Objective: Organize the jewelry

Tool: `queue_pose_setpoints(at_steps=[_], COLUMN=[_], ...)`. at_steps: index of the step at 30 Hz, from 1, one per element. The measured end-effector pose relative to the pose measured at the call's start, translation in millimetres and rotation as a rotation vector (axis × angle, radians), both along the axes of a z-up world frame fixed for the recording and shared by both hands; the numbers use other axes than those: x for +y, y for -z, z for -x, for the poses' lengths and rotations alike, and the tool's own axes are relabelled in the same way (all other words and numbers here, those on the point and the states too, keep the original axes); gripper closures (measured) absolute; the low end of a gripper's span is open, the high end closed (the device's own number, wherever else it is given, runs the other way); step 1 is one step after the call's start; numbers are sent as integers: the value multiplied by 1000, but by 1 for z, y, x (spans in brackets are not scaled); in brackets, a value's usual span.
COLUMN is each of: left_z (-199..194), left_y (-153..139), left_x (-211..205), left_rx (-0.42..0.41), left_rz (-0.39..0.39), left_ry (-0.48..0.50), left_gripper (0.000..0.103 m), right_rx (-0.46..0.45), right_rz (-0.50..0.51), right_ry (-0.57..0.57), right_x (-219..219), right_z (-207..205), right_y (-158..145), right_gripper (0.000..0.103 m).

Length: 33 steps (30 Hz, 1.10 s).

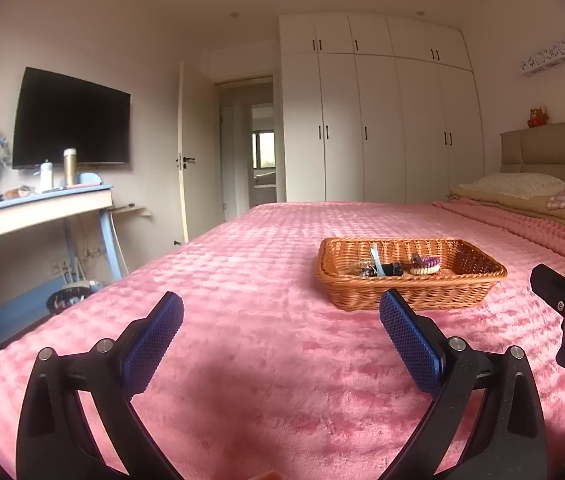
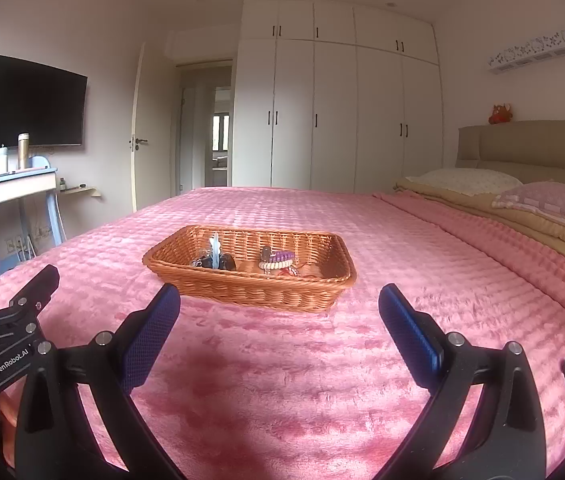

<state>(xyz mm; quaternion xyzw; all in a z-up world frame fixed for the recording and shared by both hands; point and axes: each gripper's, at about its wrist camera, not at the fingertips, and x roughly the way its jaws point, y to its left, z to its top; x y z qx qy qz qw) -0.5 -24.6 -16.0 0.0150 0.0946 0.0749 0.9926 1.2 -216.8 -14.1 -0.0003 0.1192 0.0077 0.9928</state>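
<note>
A shallow wicker basket [image 1: 478,280] sits on the pink bedspread; it also shows in the right wrist view [image 2: 242,288]. Inside lie a dark hair clip with a pale blue piece [image 2: 216,260], and purple and cream coil bands [image 2: 278,261]; the same bands show in the left wrist view [image 1: 425,265]. My left gripper [image 1: 281,314] is open and empty, above the bedspread, short of the basket and to its left. My right gripper [image 2: 279,308] is open and empty, just short of the basket's near rim. Each gripper's body shows at the edge of the other's view.
The pink bedspread [image 1: 266,264] covers the whole bed. Pillows [image 2: 466,180] and a beige headboard lie at the right. A desk [image 1: 34,208] with bottles, a vase and a wall TV stands at the left. White wardrobes [image 2: 334,112] line the far wall.
</note>
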Motion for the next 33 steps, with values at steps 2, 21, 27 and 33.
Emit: queue_pose_setpoints(at_steps=[2,21,27,33], left_z=[0,-2,-3,-4], left_y=[0,1,1,1], left_x=[0,3,4,5], left_rx=[1,21,29,34], left_rz=[-1,14,17,20], left_ry=[0,-1,-2,-5], left_gripper=[8,8,8,8], right_rx=[4,15,18,21], right_rz=[-4,-12,-13,-14], right_ry=[0,-1,-4,-6], right_x=[-1,-2,-2,-2], right_z=[-1,-3,-3,-3], right_y=[0,1,2,2], right_gripper=[8,8,8,8])
